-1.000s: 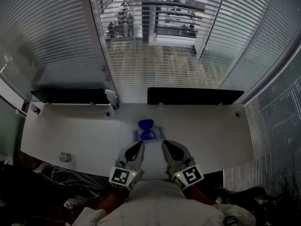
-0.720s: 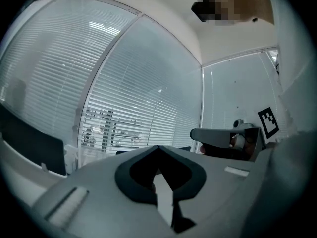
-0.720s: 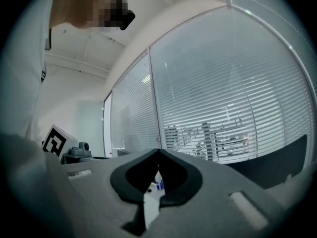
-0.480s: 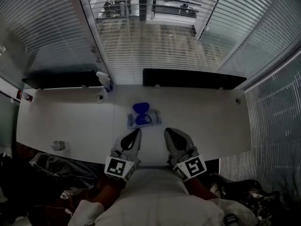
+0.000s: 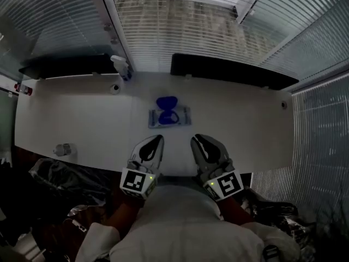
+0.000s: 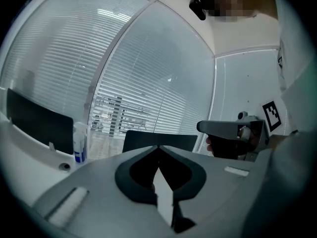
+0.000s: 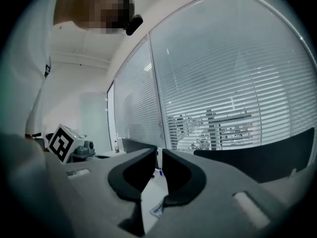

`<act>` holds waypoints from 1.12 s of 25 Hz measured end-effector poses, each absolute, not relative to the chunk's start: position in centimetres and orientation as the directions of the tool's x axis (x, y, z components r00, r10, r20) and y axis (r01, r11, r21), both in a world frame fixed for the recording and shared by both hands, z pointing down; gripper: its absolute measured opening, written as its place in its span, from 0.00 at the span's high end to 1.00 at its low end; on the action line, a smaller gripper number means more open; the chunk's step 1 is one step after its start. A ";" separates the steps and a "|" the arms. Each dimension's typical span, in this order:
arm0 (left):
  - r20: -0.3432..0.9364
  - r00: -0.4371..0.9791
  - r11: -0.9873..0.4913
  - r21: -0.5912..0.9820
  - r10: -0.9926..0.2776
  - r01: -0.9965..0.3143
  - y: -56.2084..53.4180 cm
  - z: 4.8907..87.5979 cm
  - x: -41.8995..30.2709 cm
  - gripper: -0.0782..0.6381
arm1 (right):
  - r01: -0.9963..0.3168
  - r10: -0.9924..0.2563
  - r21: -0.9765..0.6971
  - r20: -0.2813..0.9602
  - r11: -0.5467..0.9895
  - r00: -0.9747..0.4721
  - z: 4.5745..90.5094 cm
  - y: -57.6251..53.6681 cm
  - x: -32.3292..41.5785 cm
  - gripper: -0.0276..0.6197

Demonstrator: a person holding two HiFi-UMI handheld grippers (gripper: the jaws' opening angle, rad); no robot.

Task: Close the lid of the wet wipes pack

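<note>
The wet wipes pack (image 5: 169,117) lies flat in the middle of the white table (image 5: 245,124). Its blue lid (image 5: 166,102) stands open, flipped to the far side. My left gripper (image 5: 159,138) hovers at the near table edge, short of the pack and slightly left of it. In the left gripper view its tips (image 6: 158,147) meet, with nothing between them. My right gripper (image 5: 194,140) is beside it, slightly right of the pack. Its jaws (image 7: 159,151) are opening, a narrow gap shows and nothing is in it. Low in that gap a corner of the pack (image 7: 157,209) shows.
A white spray bottle (image 5: 121,67) stands at the table's far left beside a small round fitting (image 5: 114,88). Two black panels (image 5: 229,70) (image 5: 65,65) line the far edge, with glass walls and blinds behind. A small metal object (image 5: 62,149) sits at the near left.
The head view has swung, so the table and pack sit higher in the picture. Both grippers remain side by side at the near edge. The pack has not moved on the table.
</note>
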State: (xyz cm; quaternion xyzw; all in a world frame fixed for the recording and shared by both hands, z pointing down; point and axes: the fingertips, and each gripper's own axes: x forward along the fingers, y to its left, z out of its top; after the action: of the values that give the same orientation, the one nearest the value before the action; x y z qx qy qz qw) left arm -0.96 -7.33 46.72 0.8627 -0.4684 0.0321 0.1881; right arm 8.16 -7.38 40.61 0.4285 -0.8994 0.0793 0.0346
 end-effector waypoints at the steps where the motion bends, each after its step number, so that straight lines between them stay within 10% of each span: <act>1: 0.229 0.558 -0.488 0.298 -0.798 -0.820 -7.4 47.2 -1.1 0.89 | -0.773 -0.761 -0.113 0.138 0.624 -0.634 40.9 -7.6 8.0 0.90; 28: 0.613 0.482 -0.426 0.249 -0.626 -0.870 -12.3 68.3 -3.9 0.89 | -0.650 -0.550 -0.034 0.500 0.759 -0.669 59.5 -18.4 5.0 0.85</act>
State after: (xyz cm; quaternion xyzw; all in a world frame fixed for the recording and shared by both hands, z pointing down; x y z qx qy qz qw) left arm -3.87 -12.26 68.27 0.8152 -0.4587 0.2203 0.2764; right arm 4.98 -18.42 59.50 0.3306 -0.9074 0.1052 0.2371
